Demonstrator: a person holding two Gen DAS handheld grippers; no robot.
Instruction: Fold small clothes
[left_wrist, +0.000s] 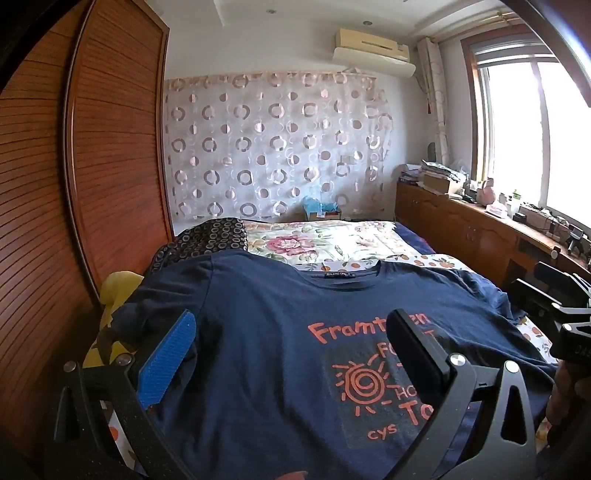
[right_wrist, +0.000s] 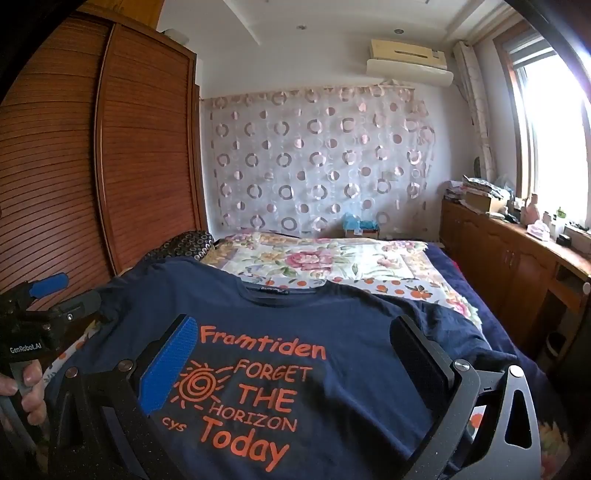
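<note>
A navy T-shirt (left_wrist: 266, 332) with an orange sun and lettering lies spread face up on the bed, collar (left_wrist: 338, 275) toward the far end. My left gripper (left_wrist: 291, 350) hovers open over the shirt's left half, its blue pad (left_wrist: 170, 358) by the left sleeve. My right gripper (right_wrist: 293, 360) hovers open over the printed chest of the T-shirt (right_wrist: 351, 332), nothing between its fingers. Each gripper shows in the other's view: the right gripper (left_wrist: 561, 306) at the right edge, the left gripper (right_wrist: 48, 299) at the left edge with a hand (right_wrist: 26, 384) on its grip.
A floral quilt (left_wrist: 325, 240) covers the far bed. A dark ring-patterned pillow (left_wrist: 207, 236) and a yellow cloth (left_wrist: 114, 291) lie at the left by the wooden wardrobe (left_wrist: 110, 147). A cluttered low cabinet (left_wrist: 480, 221) runs under the window on the right.
</note>
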